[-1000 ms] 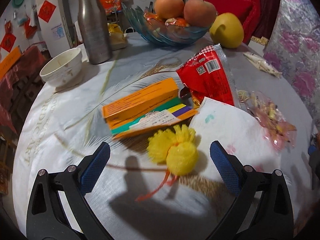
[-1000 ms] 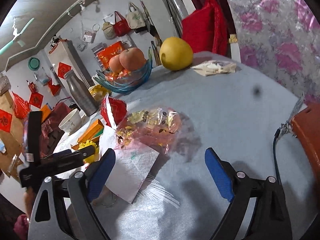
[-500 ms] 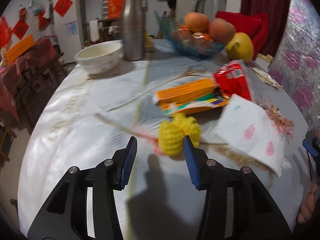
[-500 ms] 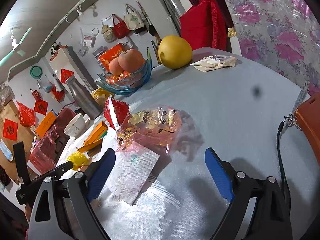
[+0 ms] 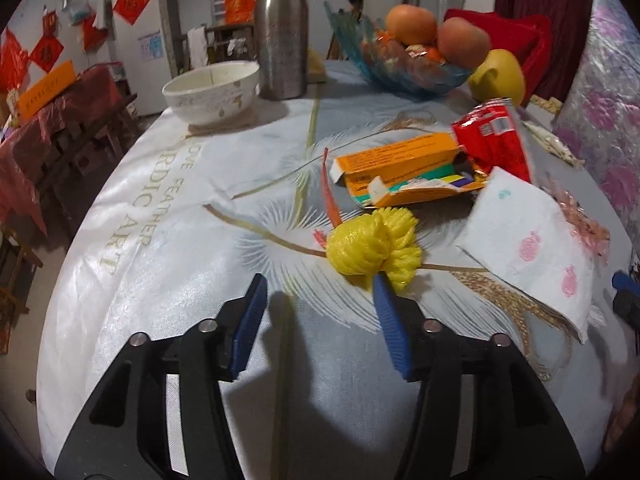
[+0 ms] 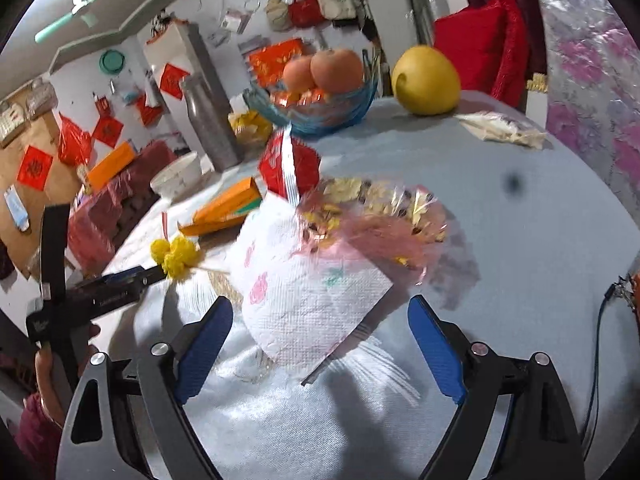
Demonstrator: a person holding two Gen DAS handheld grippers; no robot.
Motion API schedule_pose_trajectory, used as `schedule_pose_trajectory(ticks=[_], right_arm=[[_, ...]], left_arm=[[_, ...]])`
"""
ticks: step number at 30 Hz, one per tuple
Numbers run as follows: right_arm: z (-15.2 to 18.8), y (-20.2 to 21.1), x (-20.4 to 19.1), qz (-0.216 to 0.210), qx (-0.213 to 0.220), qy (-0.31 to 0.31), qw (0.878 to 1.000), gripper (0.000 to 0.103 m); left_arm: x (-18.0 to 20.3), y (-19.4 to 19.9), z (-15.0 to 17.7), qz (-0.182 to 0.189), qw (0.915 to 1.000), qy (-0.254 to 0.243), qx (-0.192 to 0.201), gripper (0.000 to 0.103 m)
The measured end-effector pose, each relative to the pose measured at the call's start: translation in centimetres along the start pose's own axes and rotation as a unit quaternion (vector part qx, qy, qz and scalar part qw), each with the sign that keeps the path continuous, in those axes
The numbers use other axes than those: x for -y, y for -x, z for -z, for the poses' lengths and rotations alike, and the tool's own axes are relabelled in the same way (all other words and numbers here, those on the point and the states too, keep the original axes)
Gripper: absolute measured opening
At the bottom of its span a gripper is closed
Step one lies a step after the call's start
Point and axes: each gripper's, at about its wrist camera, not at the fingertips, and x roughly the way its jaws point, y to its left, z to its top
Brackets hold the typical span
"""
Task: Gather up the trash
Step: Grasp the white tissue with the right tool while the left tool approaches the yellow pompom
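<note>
A yellow foam net ball [image 5: 374,248] with an orange strip lies on the white tablecloth, also in the right wrist view [image 6: 176,256]. My left gripper [image 5: 318,294] is open, its right fingertip touching the ball's near edge. Behind the ball lie an orange carton [image 5: 400,160], a red snack packet [image 5: 494,140], a white paper napkin [image 5: 528,248] and a clear pink wrapper bag [image 6: 372,220]. My right gripper [image 6: 320,320] is open, its jaws either side of the napkin's [image 6: 304,296] near edge.
A white bowl [image 5: 212,90], a steel flask [image 5: 280,28], a blue glass fruit bowl [image 5: 404,68] and a yellow pomelo [image 5: 498,74] stand at the back. A small wrapper [image 6: 504,128] lies far right. A cable [image 6: 600,340] hangs at the right edge.
My left gripper narrowed around the yellow ball, then widened again with the ball off its right finger. My right gripper moved forward to the napkin.
</note>
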Motion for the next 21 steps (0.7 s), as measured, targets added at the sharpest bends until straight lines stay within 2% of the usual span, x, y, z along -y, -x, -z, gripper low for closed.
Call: schedule_pose_trajectory(ticks=[1, 4, 6, 7, 8, 9, 10, 13, 14, 16, 18, 21], right_arm=[[0.0, -0.3, 0.0, 0.001, -0.008, 0.003, 1.000, 0.080], [-0.2, -1.6, -1.1, 0.021, -0.030, 0.018, 0.999, 0.079], [-0.3, -2.3, -2.0, 0.020, -0.037, 0.028, 0.999, 0.076], [-0.3, -2.7, -2.4, 0.022, -0.043, 0.036, 0.998, 0.061], [-0.3, -2.9, -2.6, 0.017, -0.048, 0.038, 0.998, 0.031], [-0.3, -3.1, -2.7, 0.009, -0.052, 0.038, 0.998, 0.014], [-0.3, -3.1, -2.5, -0.006, -0.054, 0.033, 0.998, 0.002], [-0.3, -1.0, -1.3, -0.066, -0.006, 0.007, 0.998, 0.002], [-0.1, 0.1, -0.9, -0.102, 0.021, 0.002, 0.995, 0.002], [0.0, 1.2, -0.6, -0.132, 0.046, 0.000, 0.990, 0.003], [0.1, 1.6, -0.6, -0.147, 0.054, -0.001, 0.988, 0.003], [0.0, 1.4, -0.9, -0.144, 0.045, -0.001, 0.989, 0.004]], left_arm=[[-0.2, -0.2, -0.1, 0.001, 1.0000, 0.007, -0.005, 0.059], [-0.9, -0.4, -0.2, 0.007, 0.9997, 0.022, -0.008, 0.065], [-1.0, -0.3, -0.2, 0.003, 0.9996, 0.027, -0.007, 0.067], [-1.0, -0.3, -0.2, 0.002, 0.9996, 0.027, -0.006, 0.067], [-1.0, -0.2, -0.2, 0.002, 0.9996, 0.027, -0.006, 0.067], [-1.0, -0.2, -0.2, 0.002, 0.9997, 0.025, -0.005, 0.068], [-1.0, -0.2, -0.2, 0.004, 0.9997, 0.024, -0.004, 0.068], [-0.7, 0.0, -0.2, 0.006, 0.9999, 0.015, 0.002, 0.067], [-0.5, 0.1, -0.2, 0.005, 0.9999, 0.011, 0.004, 0.067], [-0.2, 0.2, -0.2, 0.004, 1.0000, 0.003, 0.009, 0.067], [0.0, 0.4, -0.3, 0.005, 0.9999, -0.002, 0.016, 0.068], [0.0, 0.4, -0.5, -0.001, 0.9997, -0.001, 0.023, 0.077]])
